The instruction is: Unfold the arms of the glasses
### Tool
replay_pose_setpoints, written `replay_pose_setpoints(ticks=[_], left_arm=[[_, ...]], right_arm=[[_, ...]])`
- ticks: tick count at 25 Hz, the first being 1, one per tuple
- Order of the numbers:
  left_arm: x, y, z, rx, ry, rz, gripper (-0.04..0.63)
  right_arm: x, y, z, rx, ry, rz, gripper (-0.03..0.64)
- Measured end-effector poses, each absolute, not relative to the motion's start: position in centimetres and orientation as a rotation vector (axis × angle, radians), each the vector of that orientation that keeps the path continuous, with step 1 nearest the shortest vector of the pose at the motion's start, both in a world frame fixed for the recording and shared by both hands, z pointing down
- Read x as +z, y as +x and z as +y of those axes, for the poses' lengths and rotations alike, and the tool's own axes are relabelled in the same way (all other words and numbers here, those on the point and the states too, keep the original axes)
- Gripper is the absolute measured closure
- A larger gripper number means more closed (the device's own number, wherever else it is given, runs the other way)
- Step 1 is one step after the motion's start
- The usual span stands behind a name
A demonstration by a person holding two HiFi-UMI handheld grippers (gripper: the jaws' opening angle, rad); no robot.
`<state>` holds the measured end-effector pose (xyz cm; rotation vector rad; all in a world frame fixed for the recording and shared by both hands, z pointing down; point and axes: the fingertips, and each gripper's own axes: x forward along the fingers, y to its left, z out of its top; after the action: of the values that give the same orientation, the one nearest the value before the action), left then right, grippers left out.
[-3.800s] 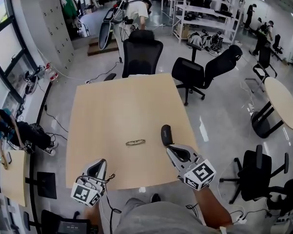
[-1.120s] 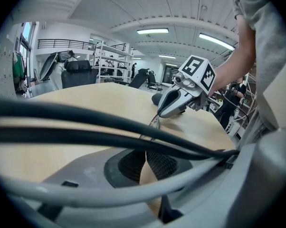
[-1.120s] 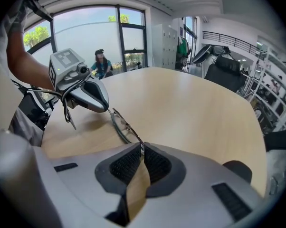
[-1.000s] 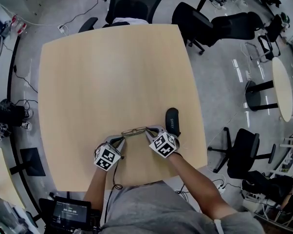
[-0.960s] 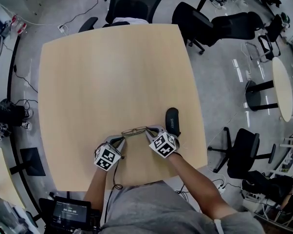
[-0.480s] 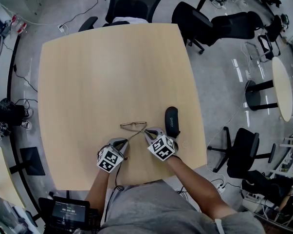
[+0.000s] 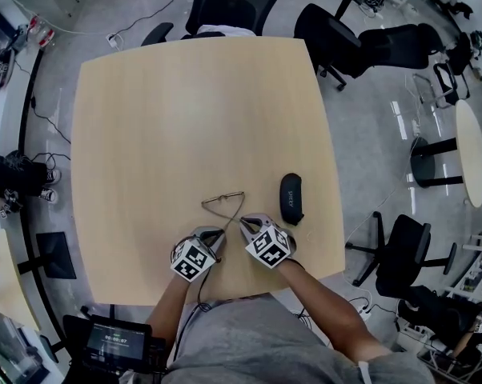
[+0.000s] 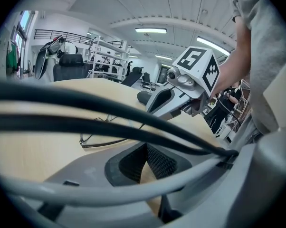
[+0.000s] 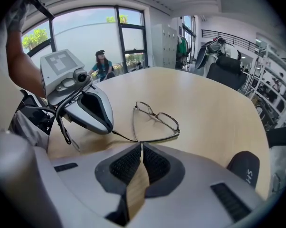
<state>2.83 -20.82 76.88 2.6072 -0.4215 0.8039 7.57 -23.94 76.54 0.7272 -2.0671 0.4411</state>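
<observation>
Thin metal-framed glasses (image 7: 222, 199) lie on the tan table (image 7: 185, 102) near its front edge, their lens front turned away from me. Both arms are swung out toward me and cross each other. My left gripper (image 7: 222, 231) is shut on the tip of one arm. My right gripper (image 7: 243, 220) is shut on the tip of the other. In the right gripper view the glasses (image 9: 155, 118) lie just past the shut jaws (image 9: 140, 145), and a thin arm runs to the left gripper (image 9: 109, 128). The left gripper view shows the glasses (image 8: 96, 137) and the right gripper (image 8: 148, 113).
A black glasses case (image 7: 291, 198) lies on the table just right of the right gripper. Black office chairs stand at the far edge (image 7: 233, 6), far right (image 7: 345, 34) and right (image 7: 397, 250). A screen device (image 7: 117, 342) sits low at left.
Both grippers drew back toward me from the ends of the folded glasses, each taking an arm tip along. The arms have swung out from the frame.
</observation>
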Motion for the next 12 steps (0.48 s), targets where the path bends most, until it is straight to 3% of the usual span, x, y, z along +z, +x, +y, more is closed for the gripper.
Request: replay_pose_setpoints(ticks=[6,12], left_arm=[[76.6,5.5,-20.0,0.781,2.608,-0.388,0.588],[76.6,3.8,-20.3,0.709,2.592,-0.359,0.588]], right_arm=[[76.4,8.4,-22.6,0.462,0.688,-2.078,0.603],[77.2,5.1,-22.2,0.480,0.623,-2.102,0.602]])
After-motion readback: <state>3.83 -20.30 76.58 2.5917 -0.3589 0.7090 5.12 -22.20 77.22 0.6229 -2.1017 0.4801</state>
